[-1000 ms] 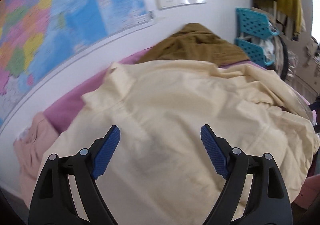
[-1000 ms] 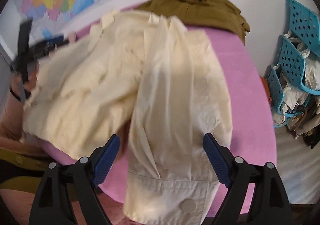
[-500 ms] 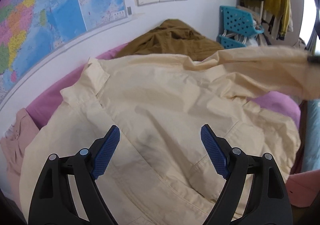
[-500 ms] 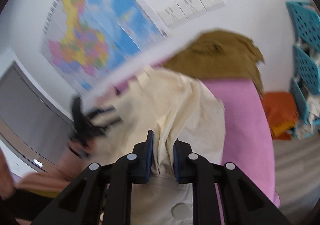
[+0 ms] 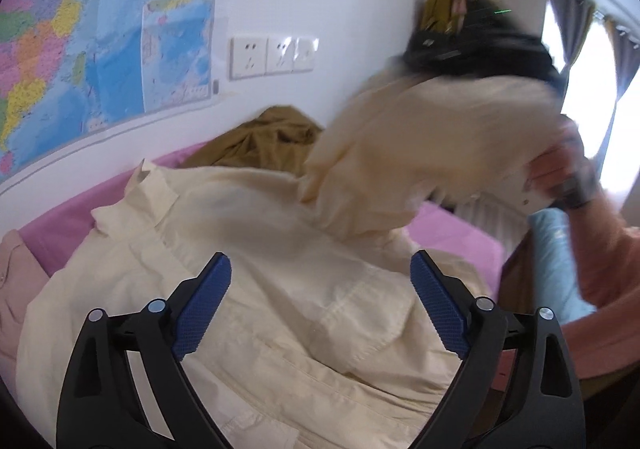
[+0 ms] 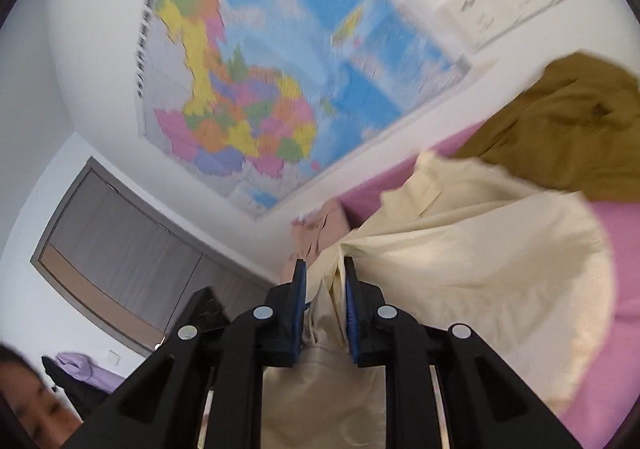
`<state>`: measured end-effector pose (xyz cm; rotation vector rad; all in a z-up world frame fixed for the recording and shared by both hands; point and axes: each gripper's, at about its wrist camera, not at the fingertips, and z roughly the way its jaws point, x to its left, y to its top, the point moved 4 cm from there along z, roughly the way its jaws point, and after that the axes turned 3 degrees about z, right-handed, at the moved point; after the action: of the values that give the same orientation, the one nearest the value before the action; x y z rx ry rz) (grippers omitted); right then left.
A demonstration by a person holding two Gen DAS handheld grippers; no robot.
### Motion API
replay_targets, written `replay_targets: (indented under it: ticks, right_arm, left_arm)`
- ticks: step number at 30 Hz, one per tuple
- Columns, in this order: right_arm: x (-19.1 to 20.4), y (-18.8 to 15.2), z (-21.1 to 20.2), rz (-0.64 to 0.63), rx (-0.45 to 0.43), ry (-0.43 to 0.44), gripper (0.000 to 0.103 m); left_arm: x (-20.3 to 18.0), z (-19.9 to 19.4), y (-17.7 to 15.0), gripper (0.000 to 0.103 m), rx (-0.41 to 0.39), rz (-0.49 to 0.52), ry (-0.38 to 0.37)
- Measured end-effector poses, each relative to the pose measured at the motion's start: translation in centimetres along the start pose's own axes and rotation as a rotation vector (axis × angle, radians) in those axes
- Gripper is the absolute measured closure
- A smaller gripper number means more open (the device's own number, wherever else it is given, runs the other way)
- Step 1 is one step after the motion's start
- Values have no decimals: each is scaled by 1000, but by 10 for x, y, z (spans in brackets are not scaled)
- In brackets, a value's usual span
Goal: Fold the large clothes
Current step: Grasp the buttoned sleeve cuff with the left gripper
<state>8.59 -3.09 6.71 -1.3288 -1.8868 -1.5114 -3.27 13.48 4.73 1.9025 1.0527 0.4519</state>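
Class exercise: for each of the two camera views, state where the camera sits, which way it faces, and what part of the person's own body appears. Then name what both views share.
Left wrist: on the left claw, jaws wide open over the cream shirt, facing the wall map; the person's right hand shows.
Right wrist: on the right claw, clamped on the shirt's sleeve, tilted towards the map; part of a face shows.
Shared: shirt, map, brown garment, pink cover, sockets.

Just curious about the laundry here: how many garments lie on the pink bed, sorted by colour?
Cream: 1, the shirt
Olive-brown: 1, the garment by the wall
Pale pink: 1, the garment at the bed's edge
Total: 3
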Motion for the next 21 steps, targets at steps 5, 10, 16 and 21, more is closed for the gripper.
replay_targets:
  ticks: [5, 10, 16, 21]
  right_arm:
    - [-3, -5, 89, 20, 140, -12, 79]
    - [-19, -25, 153, 56, 255, -69, 62]
    - [-8, -21, 138, -38, 283, -33, 40]
    - [-16, 13, 72, -174, 105, -160, 26]
  left_arm:
    - [8, -27, -12, 7, -45, -61, -66]
    - [25, -32, -38, 5, -17, -159, -83]
    - [56, -10, -75, 5, 105, -278, 5]
    - [73, 12, -94, 5, 213, -323, 45]
